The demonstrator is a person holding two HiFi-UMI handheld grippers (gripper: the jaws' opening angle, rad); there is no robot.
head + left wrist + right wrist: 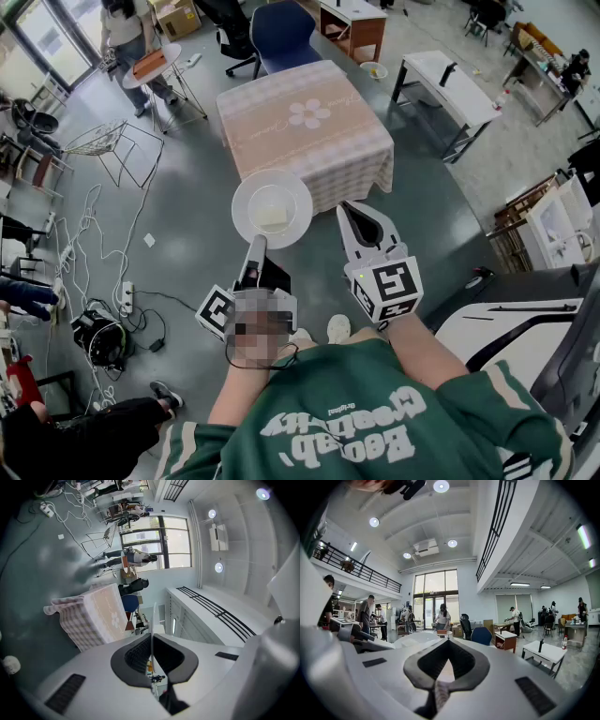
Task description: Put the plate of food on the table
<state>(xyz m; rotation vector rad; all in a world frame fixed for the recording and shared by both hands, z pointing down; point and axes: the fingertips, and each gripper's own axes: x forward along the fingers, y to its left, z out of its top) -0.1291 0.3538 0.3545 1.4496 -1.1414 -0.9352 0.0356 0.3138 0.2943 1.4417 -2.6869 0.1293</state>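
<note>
A white plate (272,208) with a pale piece of food on it hangs in the air just before the near edge of the table (309,127), which wears a pink checked cloth. My left gripper (255,246) is shut on the plate's near rim. In the left gripper view the plate (153,620) shows edge-on, pinched between the dark pads of the left gripper (152,641), with the table (93,616) beyond. My right gripper (352,214) is shut and empty, just right of the plate. The right gripper view shows the right gripper (448,641) with its tips together and the plate (417,638) to its left.
A blue chair (281,33) stands behind the table. A white bench table (450,84) is at the right, a round side table (155,64) and a wire rack (112,150) at the left. Cables (103,272) lie on the floor. People stand at the room's far end.
</note>
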